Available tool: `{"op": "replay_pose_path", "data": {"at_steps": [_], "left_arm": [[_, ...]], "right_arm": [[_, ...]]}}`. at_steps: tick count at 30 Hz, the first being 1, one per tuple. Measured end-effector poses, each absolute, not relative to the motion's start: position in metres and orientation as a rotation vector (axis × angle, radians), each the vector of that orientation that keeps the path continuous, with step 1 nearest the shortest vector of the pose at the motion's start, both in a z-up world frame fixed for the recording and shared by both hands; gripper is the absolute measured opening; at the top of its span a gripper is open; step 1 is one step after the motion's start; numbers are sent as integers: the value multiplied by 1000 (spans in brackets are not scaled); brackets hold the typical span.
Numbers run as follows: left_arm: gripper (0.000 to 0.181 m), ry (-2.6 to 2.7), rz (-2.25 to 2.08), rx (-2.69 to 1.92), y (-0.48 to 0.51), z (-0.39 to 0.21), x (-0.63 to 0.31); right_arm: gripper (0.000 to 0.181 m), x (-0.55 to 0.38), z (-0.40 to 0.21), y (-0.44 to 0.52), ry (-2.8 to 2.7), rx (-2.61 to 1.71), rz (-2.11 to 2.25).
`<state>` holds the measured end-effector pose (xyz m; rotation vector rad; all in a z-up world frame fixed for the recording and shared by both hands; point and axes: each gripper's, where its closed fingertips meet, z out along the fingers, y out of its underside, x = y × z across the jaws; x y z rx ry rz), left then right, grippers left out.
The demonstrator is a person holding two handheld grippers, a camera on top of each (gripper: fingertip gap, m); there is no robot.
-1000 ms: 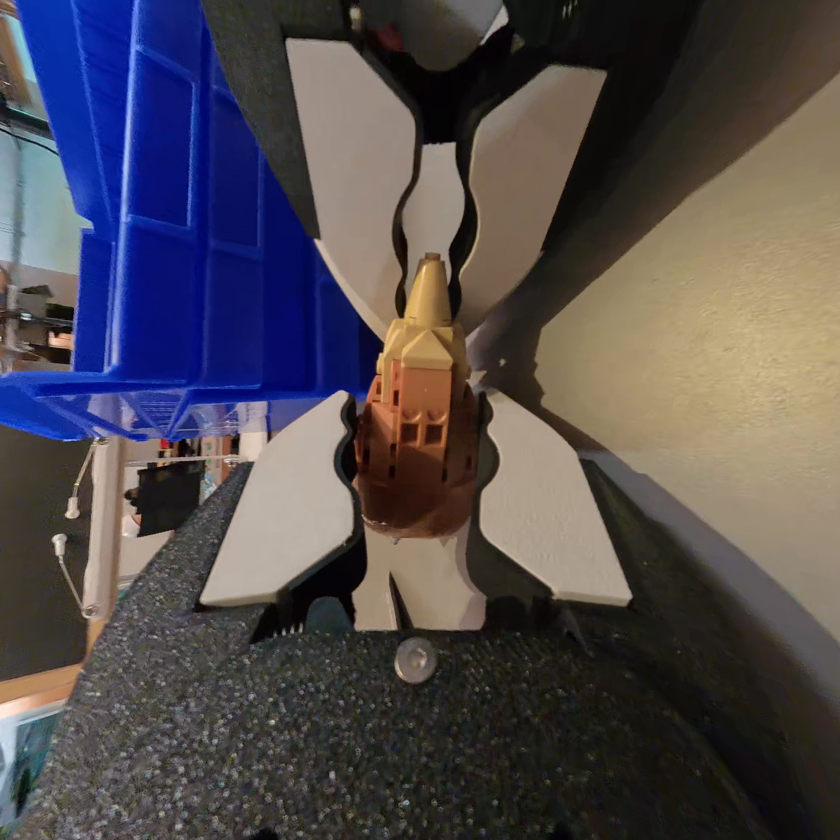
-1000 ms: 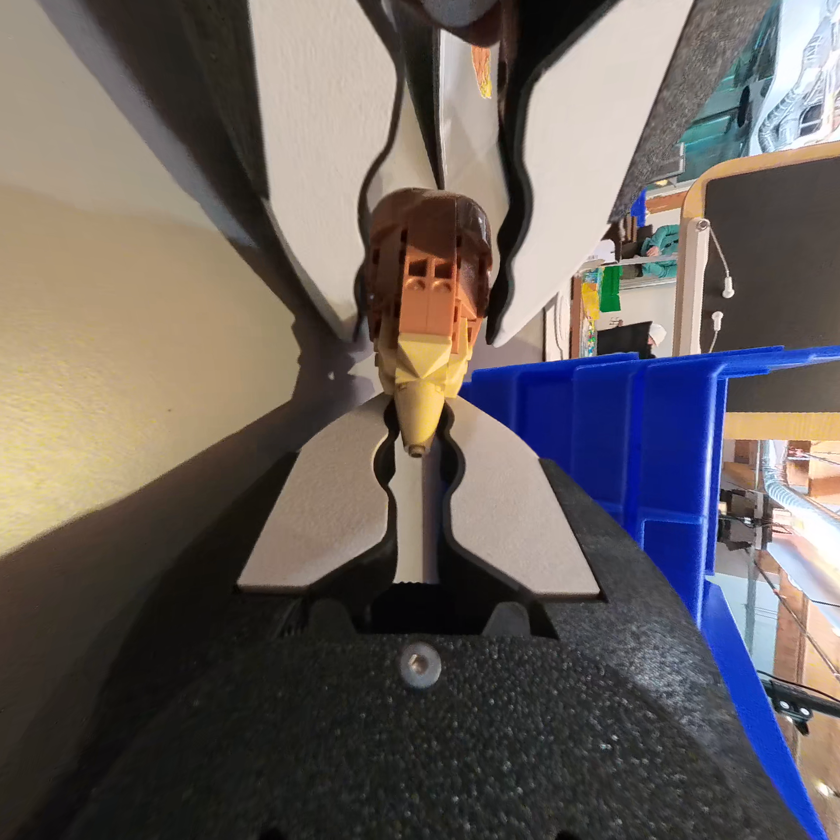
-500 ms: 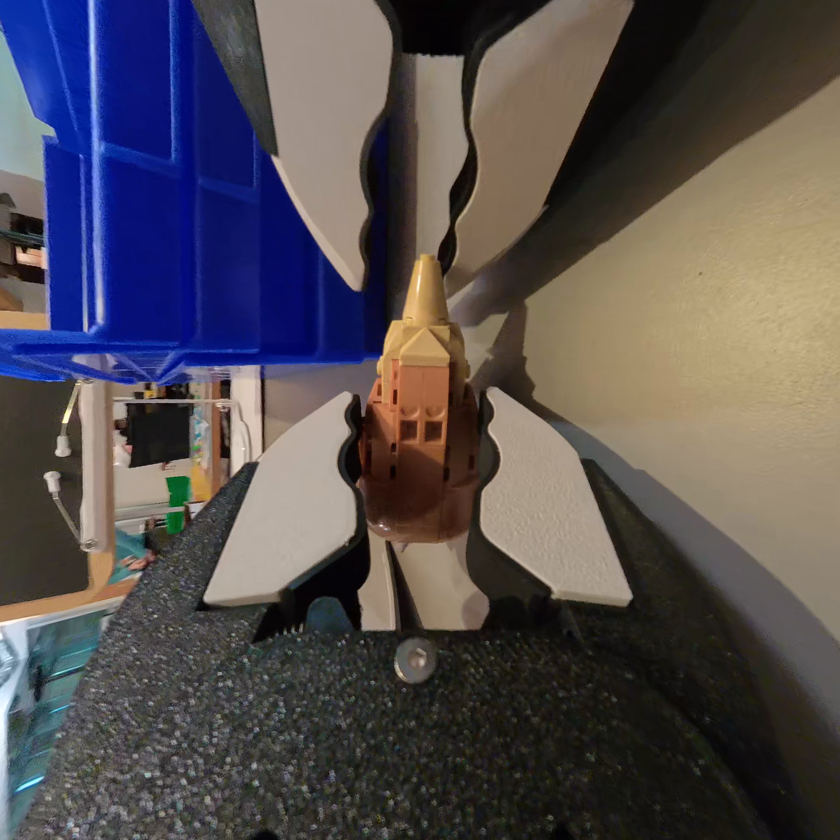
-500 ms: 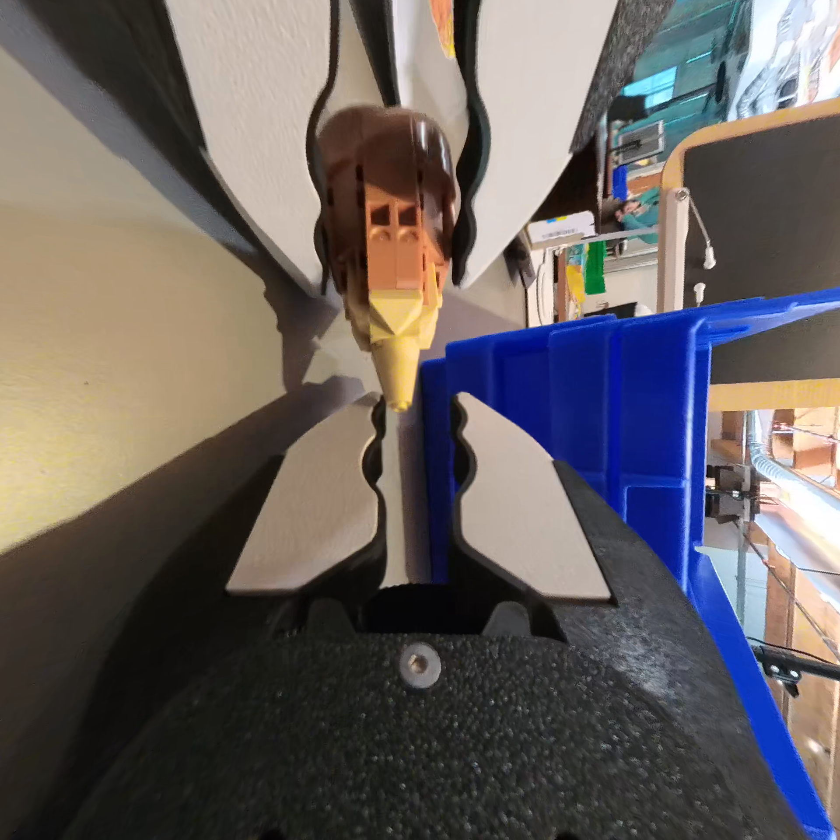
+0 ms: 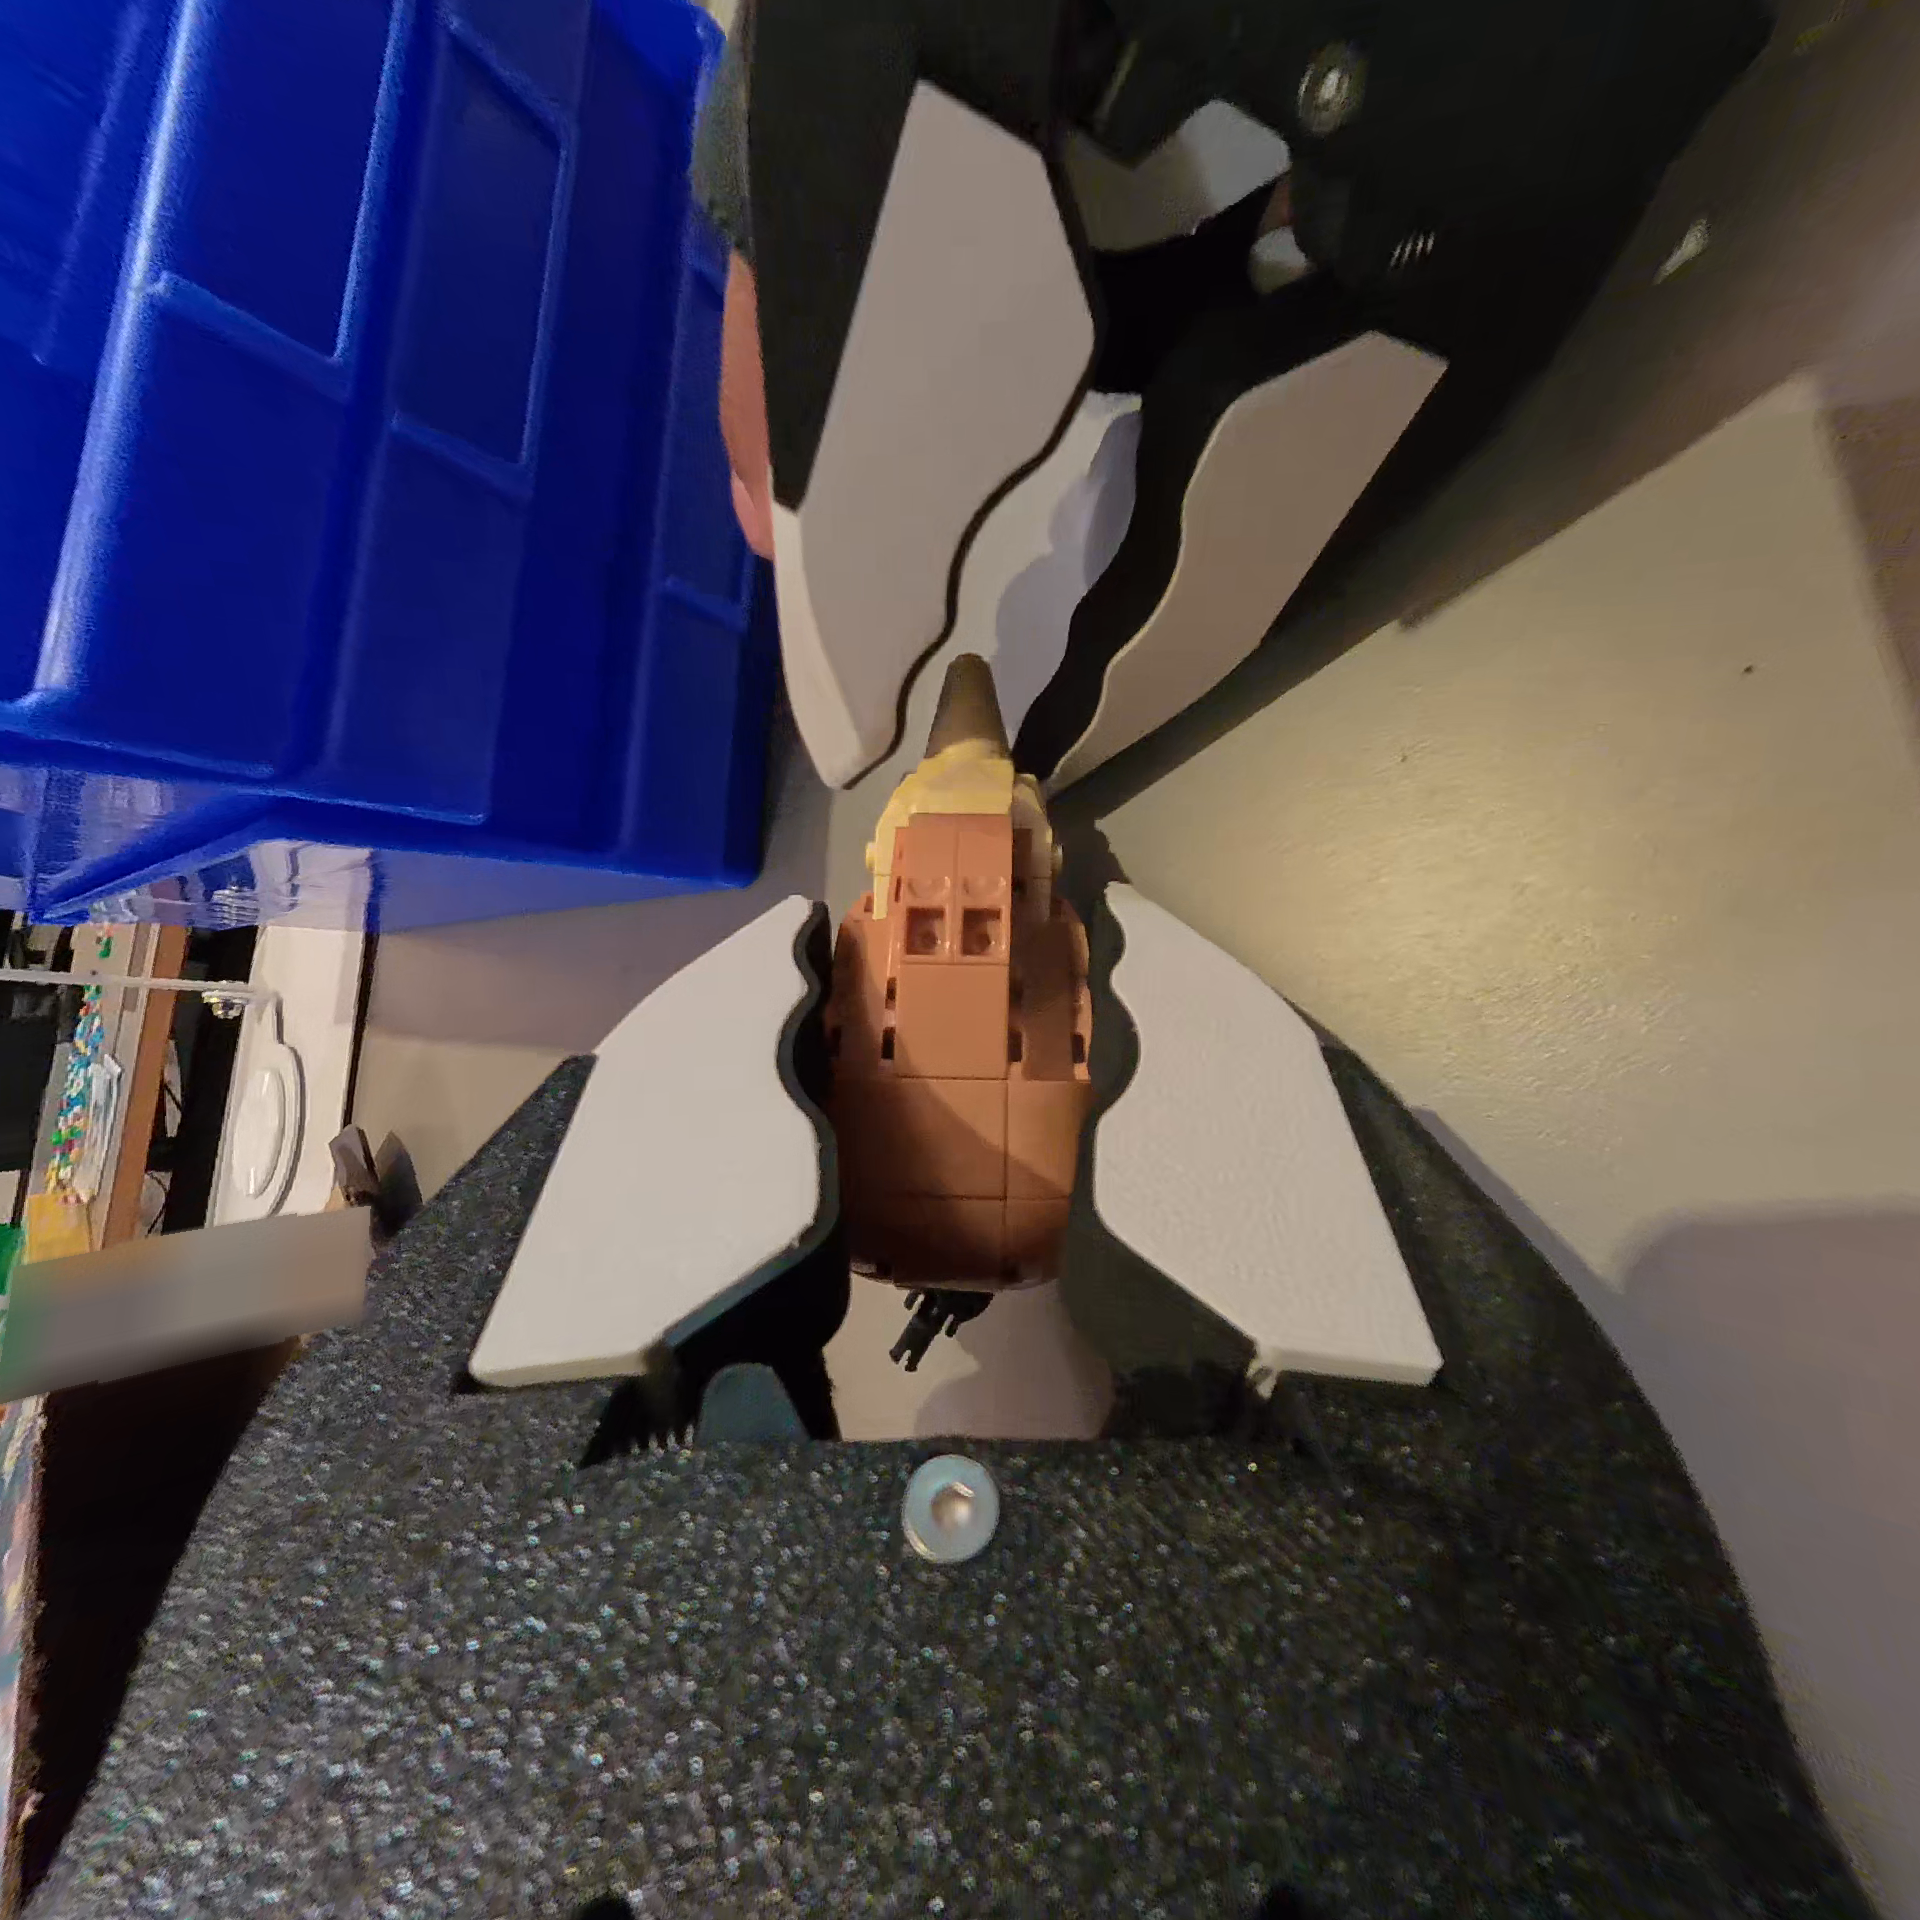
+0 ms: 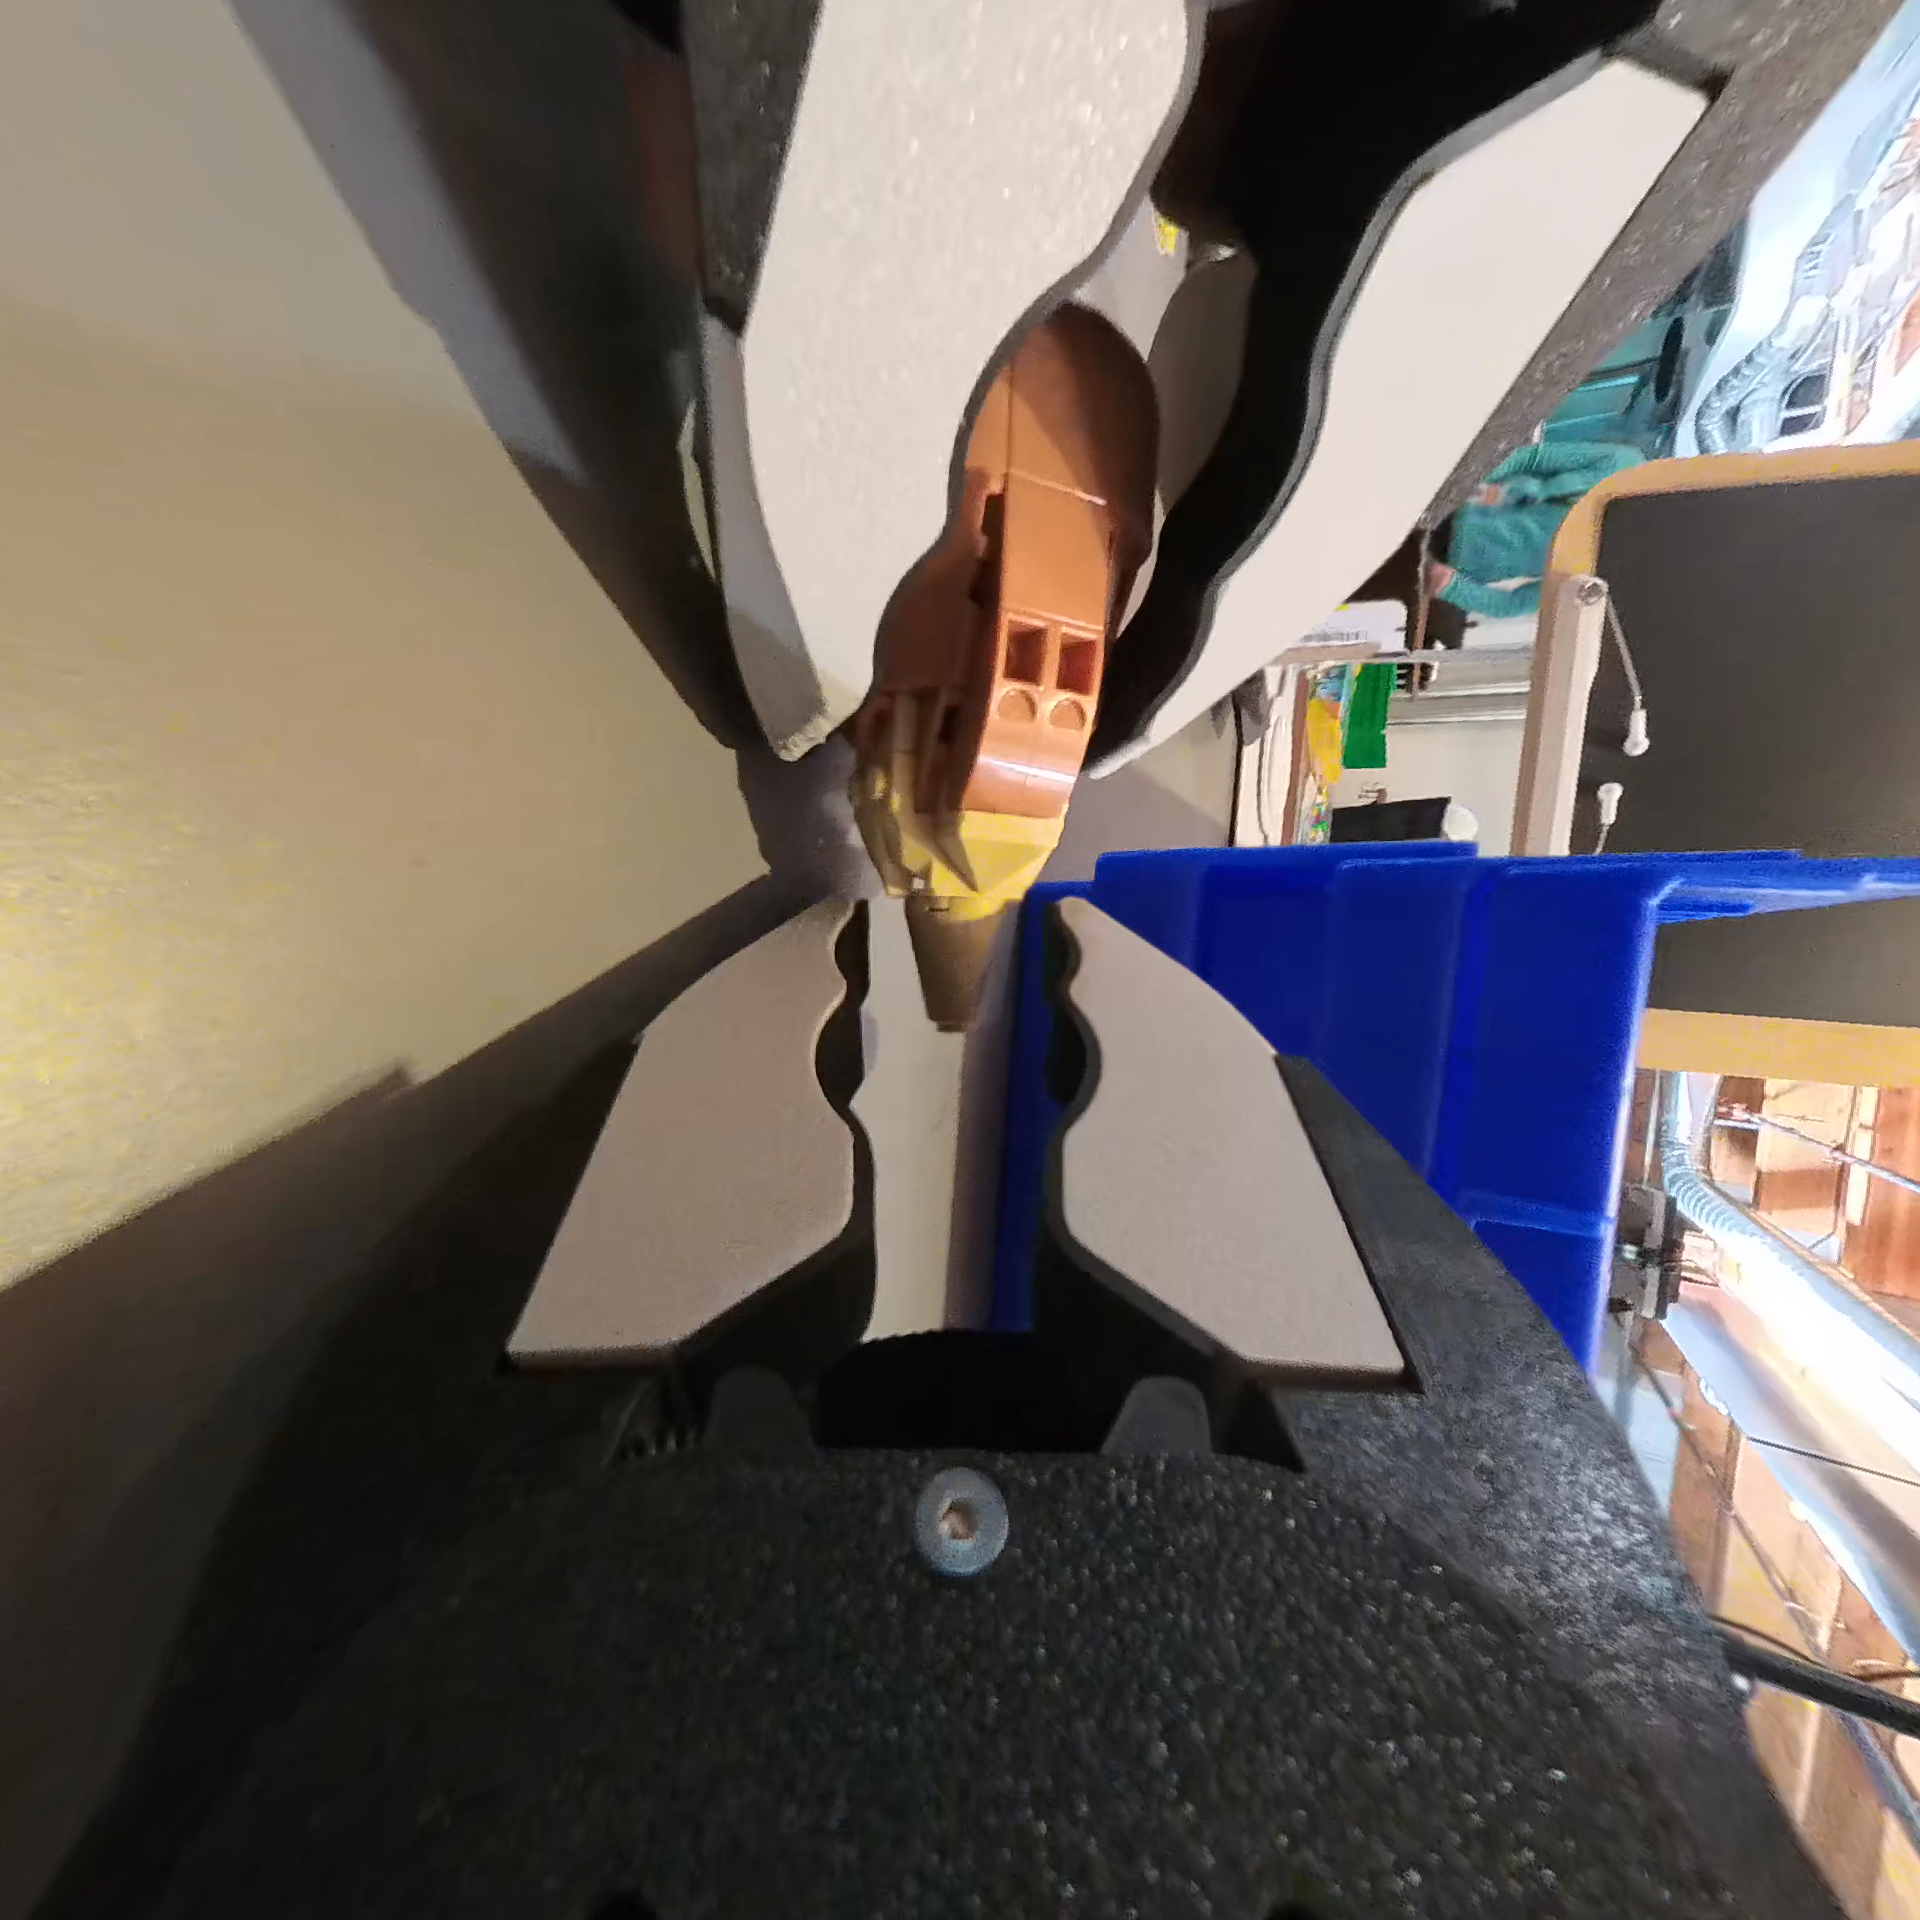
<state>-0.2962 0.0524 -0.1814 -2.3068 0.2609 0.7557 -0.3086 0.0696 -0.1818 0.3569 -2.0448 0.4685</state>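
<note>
Beside the blue bin (image 5: 343, 499), the left gripper (image 5: 961, 1049) clamps the brown brick model (image 5: 961, 1081) while the right gripper (image 6: 951, 997) gapes empty at its tan tip (image 6: 945, 977), which could, I'd judge, snap off if knocked.

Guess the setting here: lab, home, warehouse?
Probably a workshop or lab bench: a blue plastic parts bin on a pale tabletop, cluttered shelves behind, and the left claw gripping a brown brick model.
</note>
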Motion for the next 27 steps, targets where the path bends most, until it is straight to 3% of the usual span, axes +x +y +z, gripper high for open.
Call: {"op": "replay_pose_path", "data": {"at_steps": [4,12,27], "left_arm": [[47,258,767,-2307,53,-180,-296],[47,259,822,-2272,58,-172,-292],[46,99,819,-2144,60,-149,-297]], "right_arm": [[17,-309,-181,70,-2049,334,466],[17,-313,-181,74,-2029,298,362],[16,-319,-162,79,-2099,-128,634]]}}
